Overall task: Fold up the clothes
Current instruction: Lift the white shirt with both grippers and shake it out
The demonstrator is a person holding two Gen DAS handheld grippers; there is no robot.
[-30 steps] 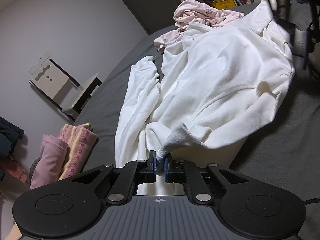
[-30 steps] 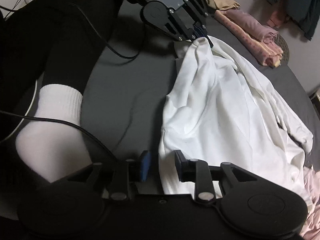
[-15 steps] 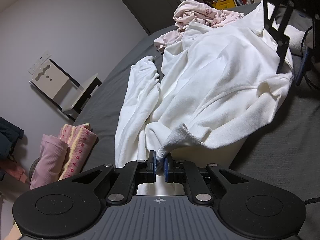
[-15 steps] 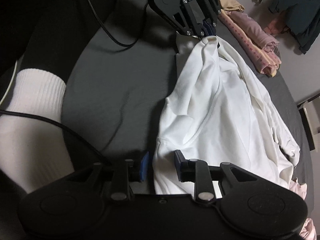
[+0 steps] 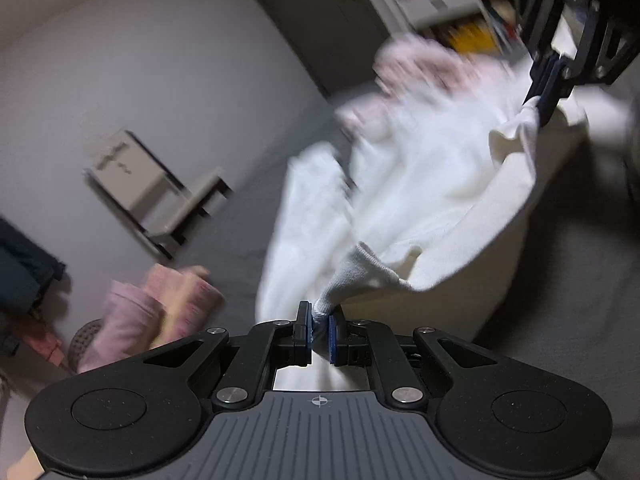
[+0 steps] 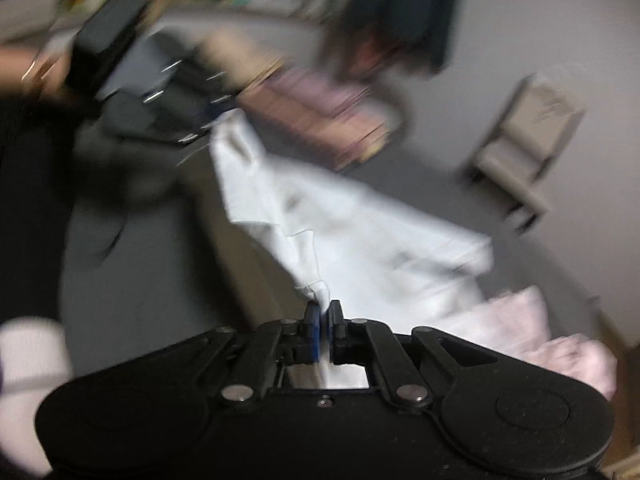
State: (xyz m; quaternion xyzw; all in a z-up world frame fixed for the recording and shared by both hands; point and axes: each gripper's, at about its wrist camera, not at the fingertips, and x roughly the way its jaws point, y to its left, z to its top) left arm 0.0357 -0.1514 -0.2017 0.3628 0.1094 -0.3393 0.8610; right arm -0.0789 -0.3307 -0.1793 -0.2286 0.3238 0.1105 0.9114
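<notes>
The dark grey bed (image 5: pixel 568 320) fills both views, with a folded pink stack (image 5: pixel 160 312) near its edge and a loose pink garment (image 6: pixel 532 332) beyond the white top (image 5: pixel 420 184). A second ago my right gripper (image 6: pixel 324 318) stood open around the top's edge; now its jaws are clenched on that white fabric. My left gripper (image 5: pixel 319 322) is clamped on the ribbed cuff, as it was. Both views have gone blurred, and the edge strung between the two grippers has come up off the bed, while the rest of the top trails on the mattress. I judge that I have two grasped points and am lifting to spread or fold the top over.
</notes>
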